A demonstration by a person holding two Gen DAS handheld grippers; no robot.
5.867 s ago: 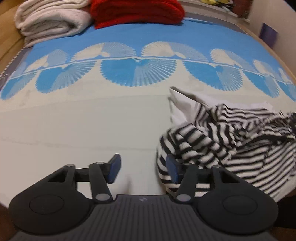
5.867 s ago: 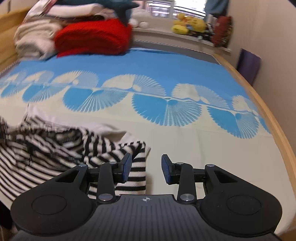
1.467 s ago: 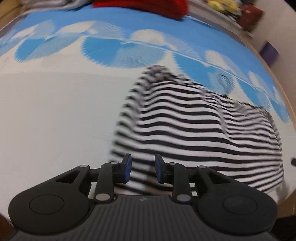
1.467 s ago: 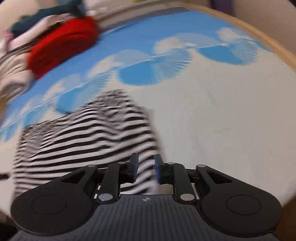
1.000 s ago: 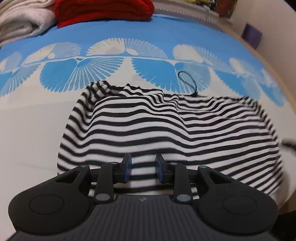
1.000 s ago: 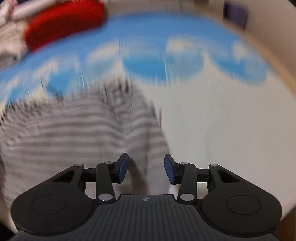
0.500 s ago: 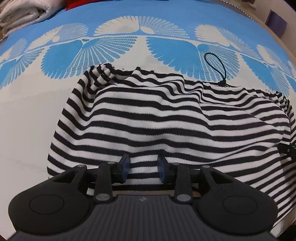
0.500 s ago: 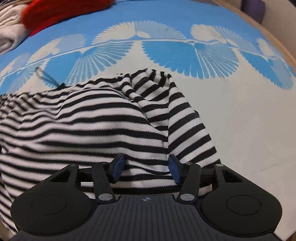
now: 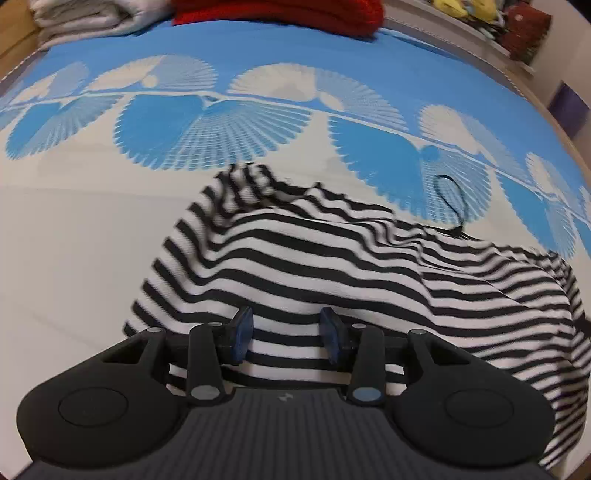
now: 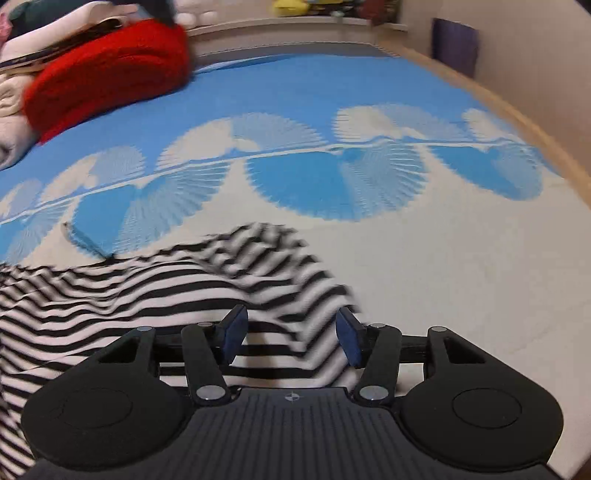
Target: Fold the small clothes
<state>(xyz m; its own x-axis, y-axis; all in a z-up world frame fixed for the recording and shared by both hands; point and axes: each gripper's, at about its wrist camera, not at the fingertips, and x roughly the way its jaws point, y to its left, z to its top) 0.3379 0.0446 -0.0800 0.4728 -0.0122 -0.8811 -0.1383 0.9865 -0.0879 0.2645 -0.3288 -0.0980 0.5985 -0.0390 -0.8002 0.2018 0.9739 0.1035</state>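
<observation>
Striped top: black-and-white knit, spread out but rumpled on the bed, lying on the cream part of the cover just below the band of blue fan shapes. One bunched corner rises at its far left edge in the left view; the same sort of bunched corner shows at its far right edge in the right view, blurred. A thin black loop of cord lies at its far edge, over the blue pattern.

Left gripper: low over the near hem of the top, blue pads spread apart. Its jaws have just been opening; the striped cloth shows in the gap beneath them, and the pads do not press on it.

Right gripper: low over the top's near right corner, jaws spread wide, cloth showing between and under them, not pinched.

Red blanket: folded, at the head of the bed, well apart from the top.

Pale blankets: folded, stacked just beside the red one.

Soft toys: on a ledge past the bed; details too small to tell.
</observation>
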